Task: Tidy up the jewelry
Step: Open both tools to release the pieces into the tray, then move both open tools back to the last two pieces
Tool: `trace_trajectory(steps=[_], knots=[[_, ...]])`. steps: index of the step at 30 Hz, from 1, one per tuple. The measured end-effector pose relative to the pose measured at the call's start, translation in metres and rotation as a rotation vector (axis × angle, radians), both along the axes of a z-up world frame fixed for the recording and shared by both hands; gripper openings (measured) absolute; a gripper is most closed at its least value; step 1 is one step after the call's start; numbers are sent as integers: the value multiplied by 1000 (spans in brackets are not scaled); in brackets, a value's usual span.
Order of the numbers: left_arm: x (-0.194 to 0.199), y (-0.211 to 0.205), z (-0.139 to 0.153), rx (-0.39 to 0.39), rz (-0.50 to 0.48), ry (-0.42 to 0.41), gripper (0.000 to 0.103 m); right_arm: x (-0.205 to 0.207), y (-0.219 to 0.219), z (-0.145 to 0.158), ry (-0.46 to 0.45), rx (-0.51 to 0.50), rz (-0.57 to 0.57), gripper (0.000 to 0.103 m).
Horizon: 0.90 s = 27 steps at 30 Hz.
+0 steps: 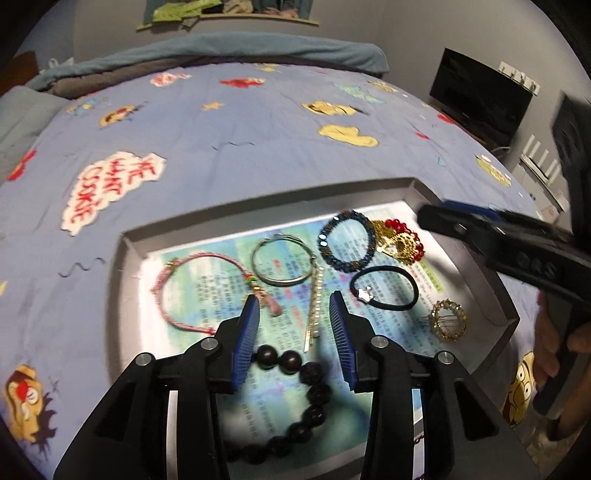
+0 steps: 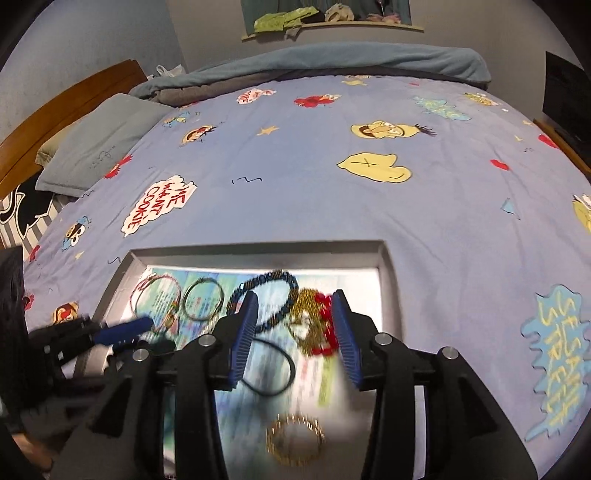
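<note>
- The jewelry lies in a shallow grey tray lined with a printed sheet, all of it loose and spread out.
- From the left wrist view: a pink cord bracelet at the tray's left, a silver bangle just beside it, a blue bead bracelet further right, touching a gold and red piece near the far right corner.
- A black hair tie sits below the blue bracelet; a gold ring brooch lies near the right wall.
- A slim gold clip lies between the left gripper's blue pads, untouched; dark wooden beads curve beneath that gripper.
- Left gripper: jaws apart, grasping nothing, poised over the tray's near middle.
- Right gripper: jaws also apart and empty, above the blue bracelet and the gold and red piece; that view is blurred below the pads.
- A hand holds the right gripper's handle at the tray's right side.
- The tray rests on a bed with a light blue cartoon-print cover; one patch reads "ME WANT COOKIE".
- A grey pillow and a wooden headboard are at the left; a folded blue blanket runs along the far edge.
- Grey walls, a shelf with clothes on it, a dark screen at the right.
</note>
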<state>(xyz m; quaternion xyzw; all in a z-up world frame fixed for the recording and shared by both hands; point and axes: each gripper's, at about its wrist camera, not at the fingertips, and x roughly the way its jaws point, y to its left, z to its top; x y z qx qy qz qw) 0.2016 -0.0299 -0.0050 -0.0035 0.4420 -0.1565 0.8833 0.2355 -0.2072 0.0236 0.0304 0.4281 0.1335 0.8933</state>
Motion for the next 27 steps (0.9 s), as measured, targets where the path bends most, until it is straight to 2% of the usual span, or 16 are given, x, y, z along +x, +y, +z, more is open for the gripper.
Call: trace_trajectory(steps=[1, 5, 6, 10, 15, 19, 27], knots=[[-3, 3, 4, 0, 10, -11, 47, -6, -1, 2, -4, 0, 1, 49], [-17, 15, 18, 19, 59, -71, 71, -30, 1, 13, -34, -5, 17, 58], [-20, 18, 20, 15, 67, -76, 73, -34, 2, 14, -39, -6, 20, 63], [-32, 27, 28, 5, 83, -86, 74, -56, 4, 26, -77, -10, 23, 75], [-53, 36, 41, 14, 90, -133, 82, -81, 0, 36, -102, 5, 21, 87], [-69, 40, 51, 10, 90, -168, 90, -99, -2, 36, -126, -21, 14, 97], [-98, 52, 58, -1, 99, -197, 94, -127, -8, 36, -154, -45, 0, 97]])
